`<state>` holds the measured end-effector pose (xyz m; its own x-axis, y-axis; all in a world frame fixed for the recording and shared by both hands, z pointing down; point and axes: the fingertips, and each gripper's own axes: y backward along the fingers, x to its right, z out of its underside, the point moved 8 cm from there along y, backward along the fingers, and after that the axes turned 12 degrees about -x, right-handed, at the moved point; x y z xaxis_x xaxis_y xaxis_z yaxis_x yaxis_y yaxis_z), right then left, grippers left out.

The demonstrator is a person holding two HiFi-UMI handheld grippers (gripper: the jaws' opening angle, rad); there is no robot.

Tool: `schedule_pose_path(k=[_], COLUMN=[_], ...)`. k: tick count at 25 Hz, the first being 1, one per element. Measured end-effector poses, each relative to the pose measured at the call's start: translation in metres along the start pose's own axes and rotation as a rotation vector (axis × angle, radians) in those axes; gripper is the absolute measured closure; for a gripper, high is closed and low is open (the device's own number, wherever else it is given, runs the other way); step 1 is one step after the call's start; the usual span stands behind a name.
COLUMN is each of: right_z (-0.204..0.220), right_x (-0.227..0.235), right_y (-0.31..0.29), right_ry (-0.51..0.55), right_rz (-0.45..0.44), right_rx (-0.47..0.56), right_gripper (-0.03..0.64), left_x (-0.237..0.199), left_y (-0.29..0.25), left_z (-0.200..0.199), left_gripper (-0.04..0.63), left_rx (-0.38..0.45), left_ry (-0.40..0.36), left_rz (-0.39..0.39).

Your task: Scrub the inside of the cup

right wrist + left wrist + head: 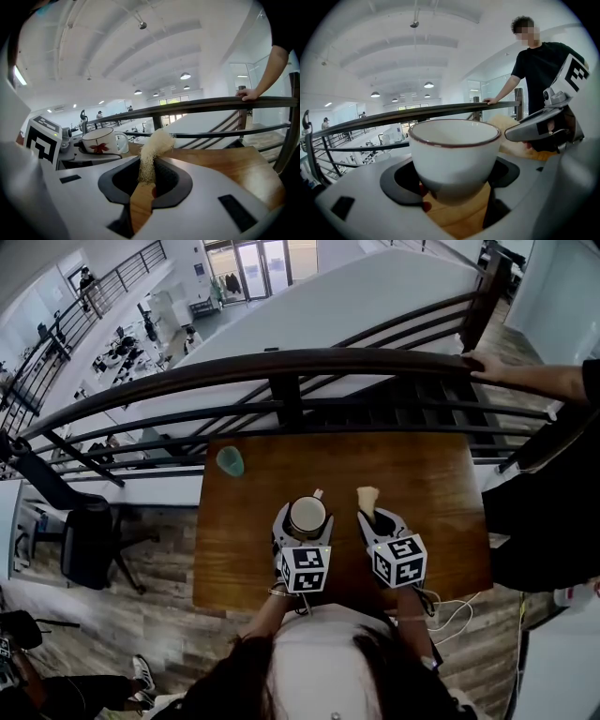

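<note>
A white cup (307,514) with a dark red rim and a red leaf print stands upright between the jaws of my left gripper (305,521), which is shut on its sides just above the wooden table (441,484). In the left gripper view the cup (454,152) fills the gap of that gripper (457,180). My right gripper (380,518) is shut on a pale loofah scrubber (367,495), whose tuft pokes forward past the jaws. The right gripper view shows the scrubber (151,157) pinched in the gripper (146,180), with the cup (99,140) to its left, apart from the scrubber.
A small teal cup (230,460) stands at the table's far left corner. A dark railing (281,367) runs along the table's far edge. A person in black stands at the right with a hand (487,364) on the rail. An office chair (89,540) is left of the table.
</note>
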<state>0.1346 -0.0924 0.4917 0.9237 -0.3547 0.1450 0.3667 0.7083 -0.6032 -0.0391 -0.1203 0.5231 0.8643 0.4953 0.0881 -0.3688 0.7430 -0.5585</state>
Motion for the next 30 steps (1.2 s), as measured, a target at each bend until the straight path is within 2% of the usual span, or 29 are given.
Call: schedule_pose_path(k=[30], right_z=[0.006], right_x=[0.002], right_y=[0.006], right_ry=[-0.011], right_rz=[0.017], right_rx=[-0.023], right_gripper=[0.541], left_x=[0.012], left_y=[0.003], left_z=[0.0], left_gripper=[0.192], left_rx=[0.044], left_ry=[0.02], left_rz=[0.062])
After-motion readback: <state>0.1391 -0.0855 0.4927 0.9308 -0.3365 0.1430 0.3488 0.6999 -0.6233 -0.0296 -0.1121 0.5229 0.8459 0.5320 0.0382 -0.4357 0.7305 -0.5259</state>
